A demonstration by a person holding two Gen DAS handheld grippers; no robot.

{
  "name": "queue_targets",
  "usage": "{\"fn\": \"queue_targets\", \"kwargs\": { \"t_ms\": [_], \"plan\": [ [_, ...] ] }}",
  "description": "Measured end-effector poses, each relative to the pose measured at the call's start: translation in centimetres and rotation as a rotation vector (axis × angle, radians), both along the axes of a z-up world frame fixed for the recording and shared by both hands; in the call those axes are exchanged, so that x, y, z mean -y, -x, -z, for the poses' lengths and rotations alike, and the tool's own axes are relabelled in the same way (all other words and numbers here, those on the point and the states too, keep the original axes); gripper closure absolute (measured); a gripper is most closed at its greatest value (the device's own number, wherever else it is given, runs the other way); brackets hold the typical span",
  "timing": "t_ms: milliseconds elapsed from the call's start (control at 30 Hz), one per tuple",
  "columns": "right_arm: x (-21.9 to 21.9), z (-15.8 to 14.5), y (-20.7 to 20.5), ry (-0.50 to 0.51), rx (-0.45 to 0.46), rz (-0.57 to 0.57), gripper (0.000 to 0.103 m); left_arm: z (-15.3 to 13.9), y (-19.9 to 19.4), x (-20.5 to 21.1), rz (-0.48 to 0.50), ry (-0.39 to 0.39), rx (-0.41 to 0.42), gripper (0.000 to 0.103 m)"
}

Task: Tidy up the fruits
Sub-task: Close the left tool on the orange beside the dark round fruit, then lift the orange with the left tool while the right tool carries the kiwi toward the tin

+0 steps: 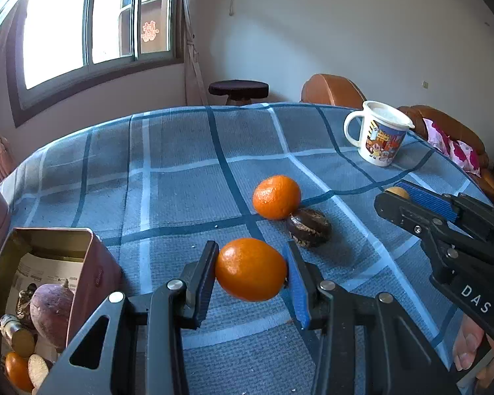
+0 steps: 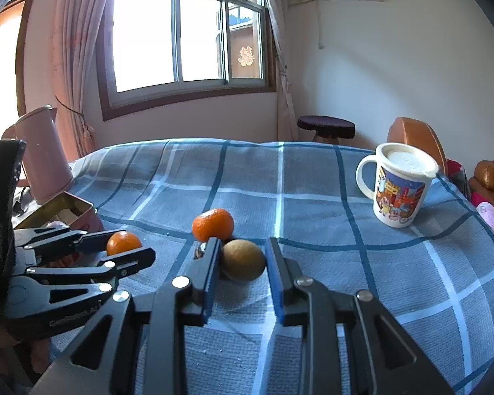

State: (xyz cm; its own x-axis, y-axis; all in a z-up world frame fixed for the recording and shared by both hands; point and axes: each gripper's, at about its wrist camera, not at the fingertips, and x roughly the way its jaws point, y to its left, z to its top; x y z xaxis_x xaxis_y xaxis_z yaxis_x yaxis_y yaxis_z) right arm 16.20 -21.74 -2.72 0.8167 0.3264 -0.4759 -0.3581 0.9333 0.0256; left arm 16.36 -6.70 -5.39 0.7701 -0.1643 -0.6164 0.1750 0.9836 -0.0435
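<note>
My left gripper is shut on an orange mandarin and holds it above the checked cloth; it also shows in the right wrist view. A second mandarin lies on the cloth beside a dark brown wrinkled fruit. My right gripper has its jaws around a brownish-yellow round fruit; the left pad touches it, a small gap shows on the right. The second mandarin lies just behind it. An open tin box at the left holds a purple sweet potato and other produce.
A lidded cartoon mug stands at the far right of the table. A pink kettle stands at the far left behind the tin. A stool and sofa are beyond the table.
</note>
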Motion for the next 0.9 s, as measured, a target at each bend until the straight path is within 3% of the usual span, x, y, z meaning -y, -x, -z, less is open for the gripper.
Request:
{"fn": "queue_targets", "kwargs": {
  "t_ms": [900],
  "plan": [
    [0.2, -0.7, 1.5, -0.013, 0.090, -0.004, 0.072, -1.0, 2.1, 0.3, -0.028, -0.035, 0.105, 0.061]
  ]
}}
